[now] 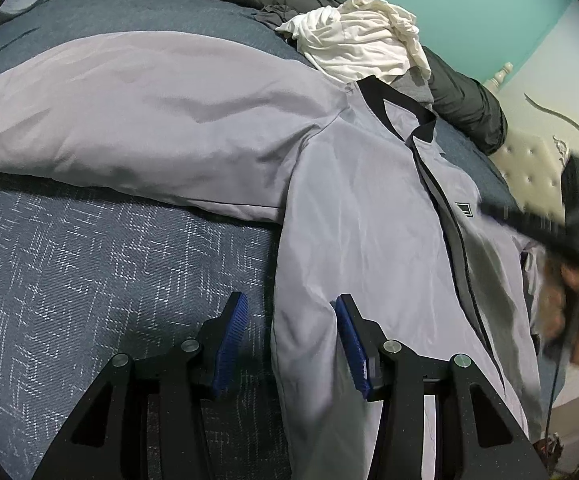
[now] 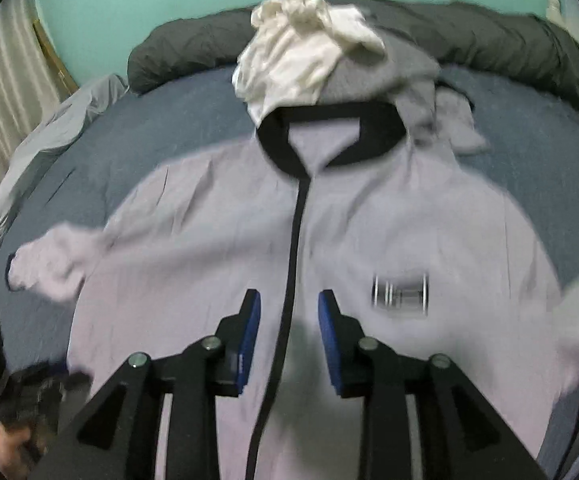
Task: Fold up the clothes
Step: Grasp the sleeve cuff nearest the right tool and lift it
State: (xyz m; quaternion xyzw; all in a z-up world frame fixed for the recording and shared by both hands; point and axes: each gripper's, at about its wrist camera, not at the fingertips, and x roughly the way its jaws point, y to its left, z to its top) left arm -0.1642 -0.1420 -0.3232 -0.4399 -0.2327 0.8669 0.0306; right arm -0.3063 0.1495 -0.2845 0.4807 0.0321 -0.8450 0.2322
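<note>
The grey jacket point(image 2: 369, 216) lies spread flat on the bed point(image 1: 89, 264), unfolded; both tongs, left point(image 1: 291, 342) and right point(image 2: 289, 336), hover wide, holding nothing.

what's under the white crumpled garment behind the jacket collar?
The crumpled white cotton garment sits on a grey fabric piece, beyond the lilac zip jacket. Whatever lies beneath that grey piece is covered.

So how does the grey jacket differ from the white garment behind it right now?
The grey jacket lies spread flat, front up, zip closed; the white garment sits bunched in a crumpled heap. The jacket has a black collar and zip strip; the white garment shows no trim. The jacket covers far more of the bed. Both rest on the blue bedcover, unfolded.
</note>
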